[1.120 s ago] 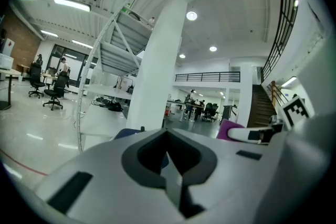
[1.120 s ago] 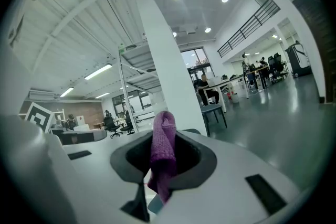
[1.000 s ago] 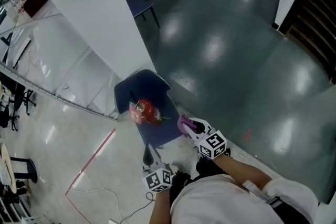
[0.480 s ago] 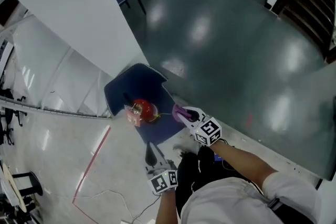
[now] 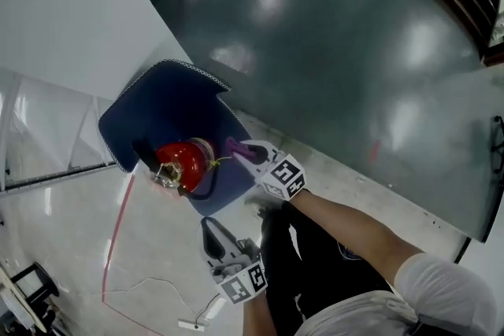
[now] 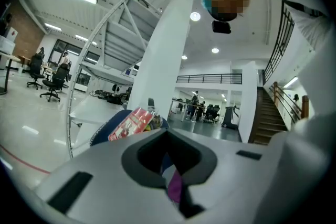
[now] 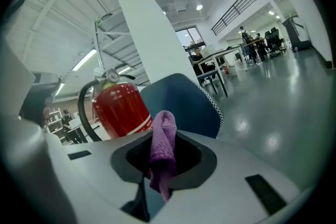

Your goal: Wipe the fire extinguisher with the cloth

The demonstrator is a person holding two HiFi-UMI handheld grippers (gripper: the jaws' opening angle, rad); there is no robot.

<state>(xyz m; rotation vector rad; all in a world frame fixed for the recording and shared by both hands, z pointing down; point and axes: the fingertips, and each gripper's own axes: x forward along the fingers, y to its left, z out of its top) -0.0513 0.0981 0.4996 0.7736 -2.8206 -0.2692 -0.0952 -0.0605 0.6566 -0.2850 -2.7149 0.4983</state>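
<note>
Glossy floor (image 5: 331, 35), blue chair (image 5: 165, 110) holding fire extinguisher (image 5: 179, 163); right gripper (image 5: 246, 152) pinches cloth (image 7: 164, 139) (left gripper (image 5: 211, 230) clenched).

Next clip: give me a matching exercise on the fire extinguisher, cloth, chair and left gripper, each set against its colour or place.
Things:
1. fire extinguisher
2. cloth
3. chair
4. left gripper

Descriptions:
A. purple, clamped in the right gripper
B. blue, under the extinguisher
C. red, standing on the seat
D. lowest in the head view, not touching the chair

Pairs: 1-C, 2-A, 3-B, 4-D
</note>
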